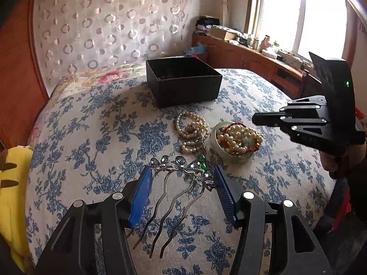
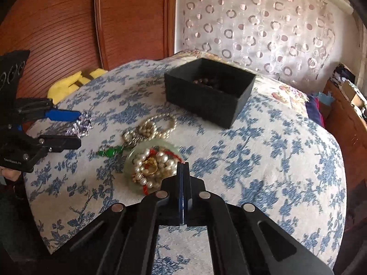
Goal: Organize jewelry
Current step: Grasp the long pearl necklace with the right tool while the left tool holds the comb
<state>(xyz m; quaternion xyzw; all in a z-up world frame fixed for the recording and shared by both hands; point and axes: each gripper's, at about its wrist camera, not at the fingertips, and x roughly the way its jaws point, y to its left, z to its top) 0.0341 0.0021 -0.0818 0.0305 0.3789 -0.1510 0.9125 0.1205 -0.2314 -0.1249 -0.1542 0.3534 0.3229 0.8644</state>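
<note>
A jewelled hair comb (image 1: 181, 178) with wavy metal prongs lies on the floral bedspread between the blue pads of my open left gripper (image 1: 182, 176); the pads stand on either side and I cannot tell if they touch it. The comb's crystal head also shows in the right wrist view (image 2: 82, 125). Past it lie a pearl necklace (image 1: 191, 128) with a green pendant (image 1: 203, 162) and a pale green bangle (image 1: 236, 141) filled with pearl and red-cord jewelry. An open black box (image 1: 183, 80) stands farther back, with dark beads inside (image 2: 206, 82). My right gripper (image 2: 183, 166) is shut and empty, hovering just over the bangle (image 2: 153, 162).
A yellow plush toy (image 1: 13, 183) lies at the bed's left edge. A wooden headboard (image 2: 57, 23) and a sheer patterned curtain (image 1: 110, 27) stand behind the bed. A cluttered wooden counter (image 1: 252, 52) runs under the window at right.
</note>
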